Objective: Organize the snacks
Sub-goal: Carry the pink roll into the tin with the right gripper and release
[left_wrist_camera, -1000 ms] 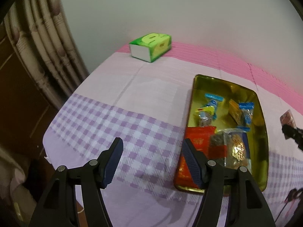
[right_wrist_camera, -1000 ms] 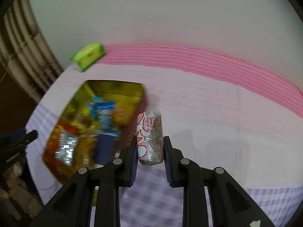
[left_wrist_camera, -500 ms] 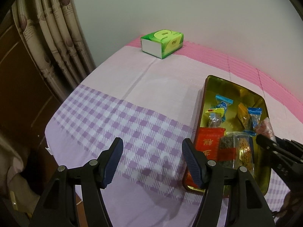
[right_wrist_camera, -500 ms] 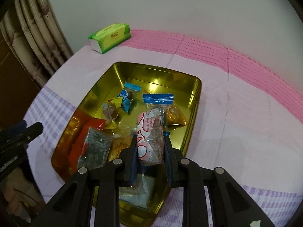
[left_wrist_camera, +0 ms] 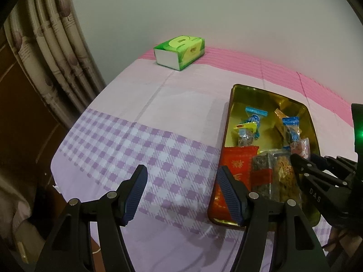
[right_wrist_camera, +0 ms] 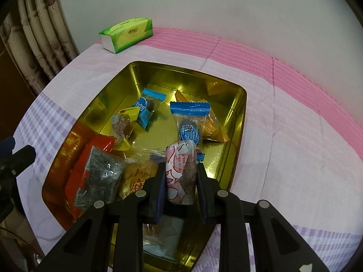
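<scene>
A gold tin [right_wrist_camera: 244, 95] sits on the tablecloth and holds several wrapped snacks, among them blue-topped candies [right_wrist_camera: 189, 122] and a red packet [right_wrist_camera: 90, 158]. My right gripper [right_wrist_camera: 180, 166] hangs low over the tin's near right part. A pink-and-white snack packet [right_wrist_camera: 179, 156] stands upright between its pads, and the jaws are opening slightly while still touching it. In the left wrist view this gripper [left_wrist_camera: 304, 158] and the packet [left_wrist_camera: 300, 146] show at the tin's [left_wrist_camera: 229, 104] right side. My left gripper [left_wrist_camera: 181, 167] is open and empty above the purple checked cloth, left of the tin.
A green tissue box [left_wrist_camera: 179, 52] lies at the table's far left corner, also in the right wrist view [right_wrist_camera: 127, 34]. A curtain [left_wrist_camera: 56, 56] hangs past the left edge. A pink striped band [right_wrist_camera: 295, 72] runs along the back by the wall.
My right gripper has carried the pink-and-white packet from beside the tin to over it and has sunk lower into it. The left gripper has stayed open and nearly still.
</scene>
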